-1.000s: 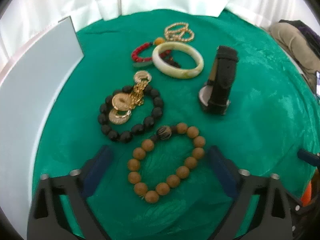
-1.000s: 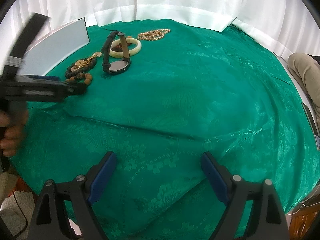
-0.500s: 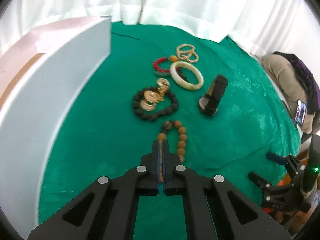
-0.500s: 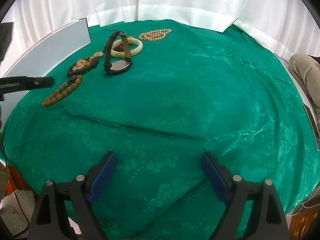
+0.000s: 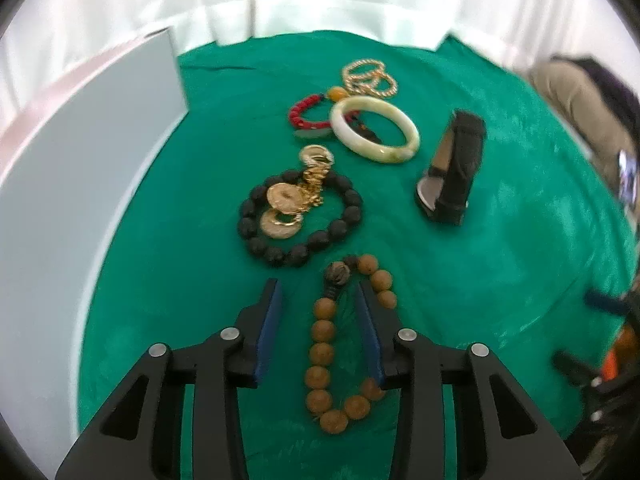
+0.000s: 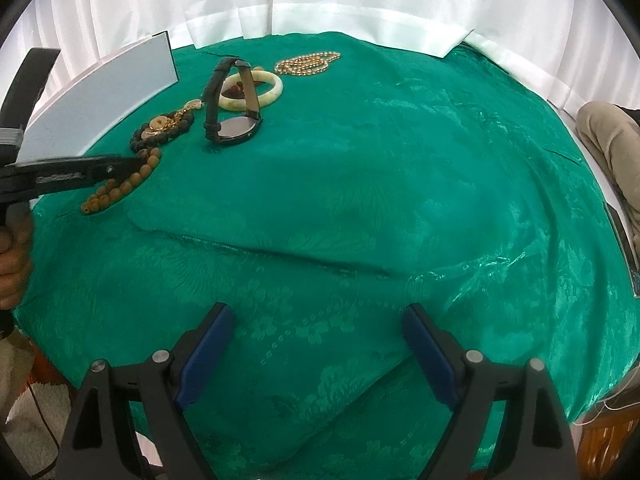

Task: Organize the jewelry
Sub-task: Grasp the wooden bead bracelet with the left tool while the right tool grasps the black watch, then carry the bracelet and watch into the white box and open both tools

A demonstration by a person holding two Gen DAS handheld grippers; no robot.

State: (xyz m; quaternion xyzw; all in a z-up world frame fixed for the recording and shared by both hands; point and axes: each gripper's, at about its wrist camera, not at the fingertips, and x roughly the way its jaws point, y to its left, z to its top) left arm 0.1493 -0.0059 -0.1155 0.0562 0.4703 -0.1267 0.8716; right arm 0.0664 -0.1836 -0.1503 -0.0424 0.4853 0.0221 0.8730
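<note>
A brown wooden bead bracelet [image 5: 344, 344] lies on the green cloth. My left gripper [image 5: 318, 296] is open, its fingers astride the bracelet's left strand, low over the cloth. Beyond lie a black bead bracelet [image 5: 300, 216] with gold coin pendants [image 5: 286, 208], a pale jade bangle [image 5: 376, 130], a red bead bracelet [image 5: 304, 114], gold bead chains [image 5: 370, 78] and a black watch [image 5: 452, 176]. My right gripper [image 6: 318, 334] is open and empty above bare cloth at the table's near side. The left gripper [image 6: 76, 174] shows there over the brown bracelet [image 6: 124, 186].
A white box wall [image 5: 72, 184] stands along the left of the table, also in the right wrist view [image 6: 100, 96]. White curtains hang behind. A person's knee [image 6: 608, 136] is at the right. The green cloth [image 6: 360, 180] has a long crease in the middle.
My left gripper was shut on the brown bracelet's end and had dragged it long; it has now opened and moved forward over it. The right gripper has not moved.
</note>
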